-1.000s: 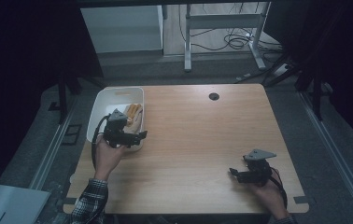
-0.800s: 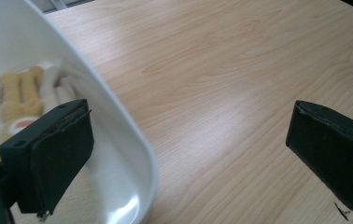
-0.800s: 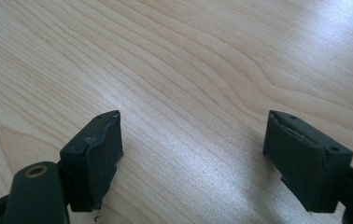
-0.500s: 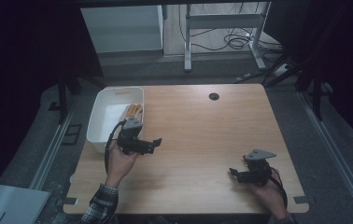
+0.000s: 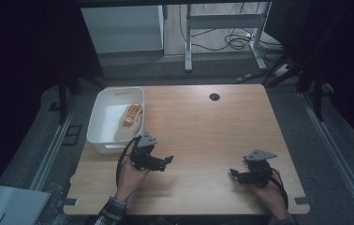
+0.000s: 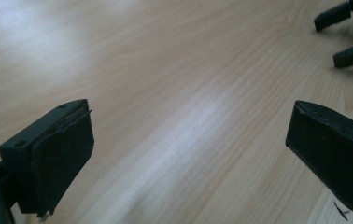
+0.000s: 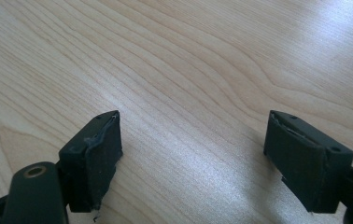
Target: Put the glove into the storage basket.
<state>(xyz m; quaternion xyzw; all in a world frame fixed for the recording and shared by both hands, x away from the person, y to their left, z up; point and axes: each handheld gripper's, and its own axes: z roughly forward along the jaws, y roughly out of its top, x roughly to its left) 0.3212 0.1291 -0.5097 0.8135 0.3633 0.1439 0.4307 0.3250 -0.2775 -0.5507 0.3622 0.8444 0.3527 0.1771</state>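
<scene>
My left gripper (image 5: 165, 162) is open just above the wooden table (image 5: 198, 126), right of the white bin (image 5: 101, 119), and points right. Its jaws (image 6: 188, 154) stand wide apart with bare wood between them. The right gripper (image 5: 234, 174) is open near the table's front right and points left; its jaws (image 7: 191, 156) hold nothing. In the left gripper view, the right gripper's fingertips (image 6: 333, 14) show at the top right corner. A tan, bread-like object (image 5: 131, 115) lies inside the bin.
A dark round hole (image 5: 214, 97) sits near the table's far edge. Beyond the table stand a metal frame (image 5: 222, 33) and cables on the floor. A pale sheet (image 5: 6, 206) lies on the floor at the lower left.
My left gripper has moved away from the bin, toward the right and nearer the front edge, over bare table. The right gripper has stayed in place.
</scene>
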